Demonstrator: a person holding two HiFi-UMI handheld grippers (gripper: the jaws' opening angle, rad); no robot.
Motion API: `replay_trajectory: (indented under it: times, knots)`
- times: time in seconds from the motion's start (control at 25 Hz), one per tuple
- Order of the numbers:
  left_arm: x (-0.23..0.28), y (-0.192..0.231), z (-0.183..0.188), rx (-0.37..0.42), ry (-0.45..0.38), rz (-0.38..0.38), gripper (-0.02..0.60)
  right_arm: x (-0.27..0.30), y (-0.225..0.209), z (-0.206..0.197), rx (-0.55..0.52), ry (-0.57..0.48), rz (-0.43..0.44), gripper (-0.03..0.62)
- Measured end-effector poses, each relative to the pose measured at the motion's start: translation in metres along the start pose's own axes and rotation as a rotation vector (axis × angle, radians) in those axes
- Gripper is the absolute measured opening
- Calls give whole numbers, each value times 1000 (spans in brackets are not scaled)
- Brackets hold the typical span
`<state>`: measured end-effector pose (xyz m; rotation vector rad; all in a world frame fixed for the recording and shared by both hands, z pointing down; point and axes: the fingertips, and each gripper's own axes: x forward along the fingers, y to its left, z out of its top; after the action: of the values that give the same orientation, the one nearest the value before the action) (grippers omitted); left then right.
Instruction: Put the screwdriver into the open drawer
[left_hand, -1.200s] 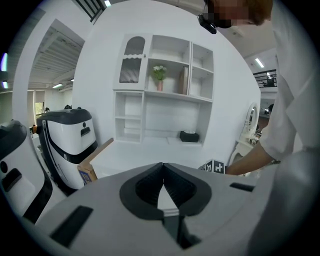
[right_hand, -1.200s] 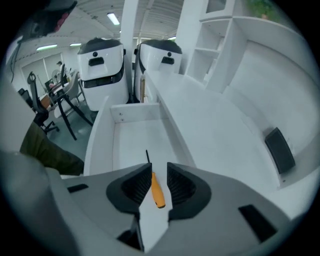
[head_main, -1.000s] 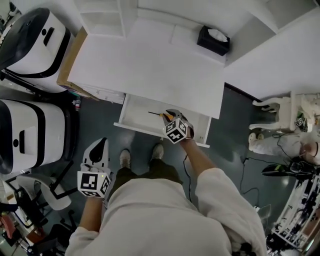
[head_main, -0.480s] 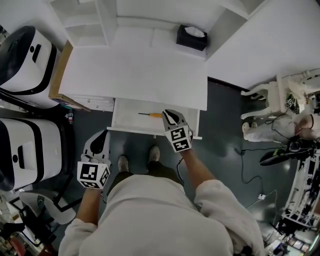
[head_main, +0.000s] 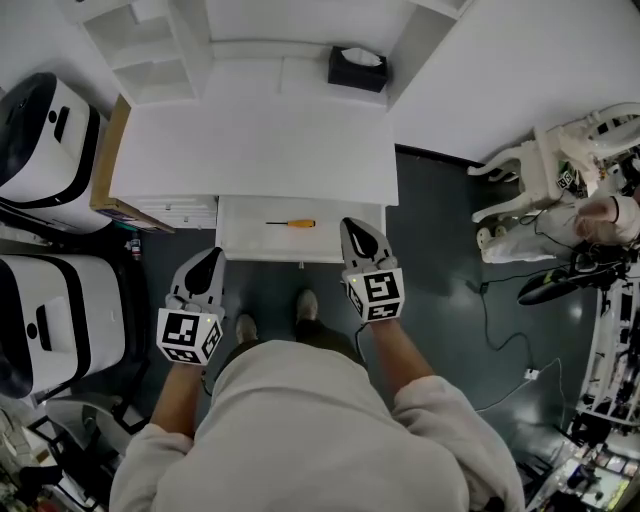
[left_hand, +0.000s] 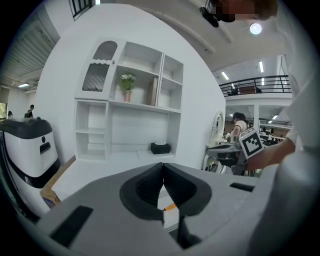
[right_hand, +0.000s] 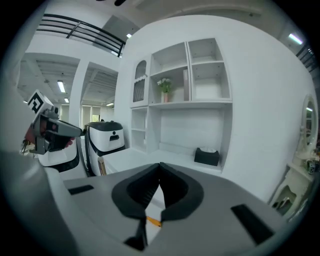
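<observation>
The screwdriver (head_main: 290, 223) lay loose inside the open drawer (head_main: 245, 243) beneath the white desk (head_main: 250, 150). The right gripper (head_main: 356, 232), at the drawer's front right, had just closed its jaws on nothing. The left gripper (head_main: 206, 264), jaws together and empty, was at the drawer's front left.

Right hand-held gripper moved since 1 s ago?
Yes. The right hand-held gripper was at the screwdriver inside the drawer; now it is back near the drawer's front edge, apart from the screwdriver. Its jaws have just closed, empty.
</observation>
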<state>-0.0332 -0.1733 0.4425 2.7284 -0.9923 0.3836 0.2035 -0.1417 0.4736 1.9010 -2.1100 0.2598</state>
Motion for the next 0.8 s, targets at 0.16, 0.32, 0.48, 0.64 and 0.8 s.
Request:
replay_trajectory:
  times: [0.16,0.32,0.48,0.64,0.8]
  knots:
    - [1,-8,3,8,-6,-22,5,-32,-5,18,23,-64,-49,5]
    - [0,-14,7,21,-17,-41,5,-56,-5,28,28,-105,-83,3]
    - [-2,-19,9,30,-21,-55,5,-71,-2,31,39,-119,-100,3]
    - [-3,-20,11,38,-26,-63,5,-77,0,32,49,-131,-115,3]
    - [-5,-21,11,46,-26,-69,5,-83,3,32,52,-137,-123,3]
